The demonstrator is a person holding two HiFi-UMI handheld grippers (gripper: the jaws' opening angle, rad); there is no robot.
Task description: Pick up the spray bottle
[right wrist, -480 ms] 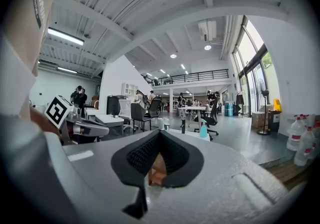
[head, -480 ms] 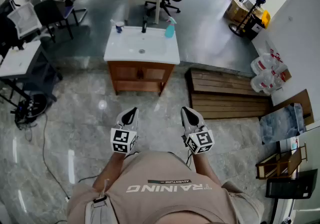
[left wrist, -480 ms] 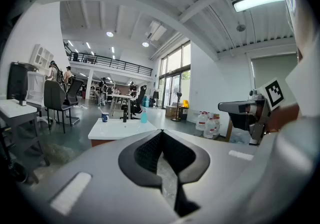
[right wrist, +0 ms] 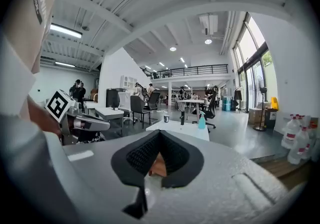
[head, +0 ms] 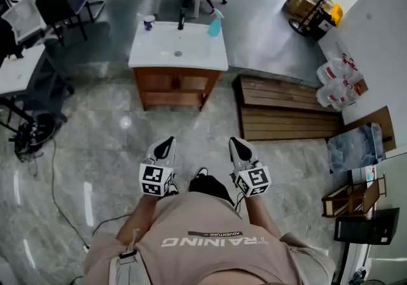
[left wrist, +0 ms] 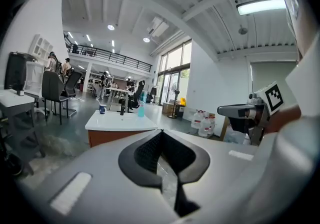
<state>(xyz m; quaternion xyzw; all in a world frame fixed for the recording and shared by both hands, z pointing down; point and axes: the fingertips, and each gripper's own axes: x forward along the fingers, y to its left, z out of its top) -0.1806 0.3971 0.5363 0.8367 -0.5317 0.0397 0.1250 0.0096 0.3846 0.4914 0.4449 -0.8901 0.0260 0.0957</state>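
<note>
this is the approach step — the spray bottle [head: 215, 23] stands upright at the back right corner of the white sink counter [head: 149, 55], well apart from both tools. the left gripper [head: 166, 144] and right gripper [head: 236, 142] are both closed on nothing. next, by my reading, comes walking up to the counter and opening one pair of jaws around the bottle's body.
</note>
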